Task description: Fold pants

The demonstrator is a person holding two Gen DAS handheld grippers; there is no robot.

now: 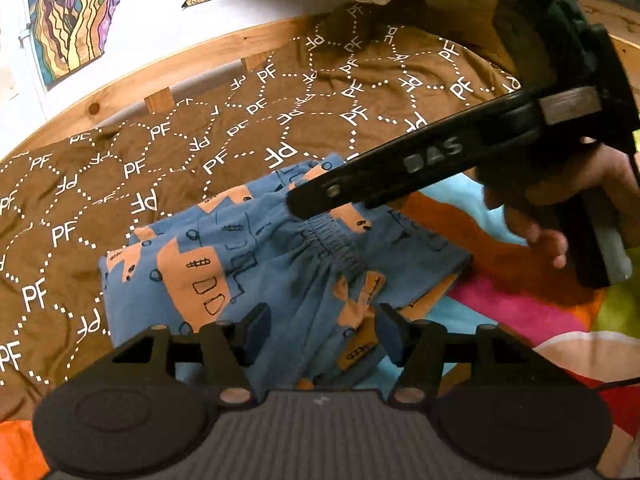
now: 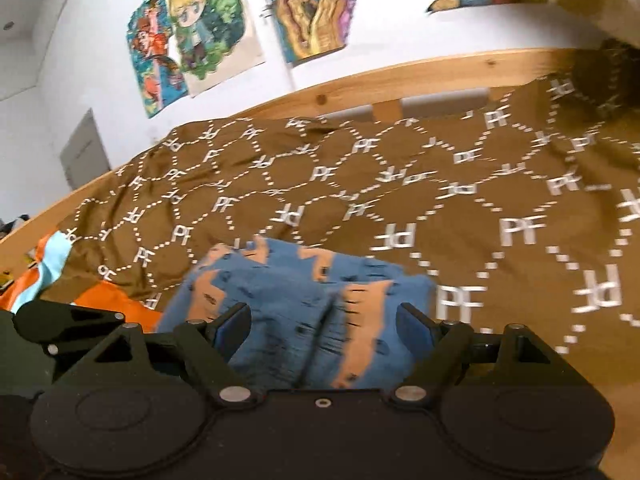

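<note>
Brown bedding printed with white dotted hexagons and "PF" letters [image 1: 168, 152] fills most of both my views, and I start with what lies nearest. In the left wrist view my left gripper [image 1: 320, 332] sits at the bottom of the frame with its jaws apart, pads not pressing anything, and the folded pants [image 1: 248, 264], blue with orange shapes, lie just ahead and partly between them. Under their right edge is a bright multicoloured blanket [image 1: 520, 304]. My right gripper [image 1: 320, 196] reaches in from the upper right, held by a hand [image 1: 560, 200], and hides part of the gathered waistband. In the blurred right wrist view its jaws also stand wide, the pants bundle between the pads [image 2: 412, 328] without being pinched. Beyond runs a wooden bed rail [image 2: 360, 80], then a white wall with colourful posters [image 2: 192, 32].
</note>
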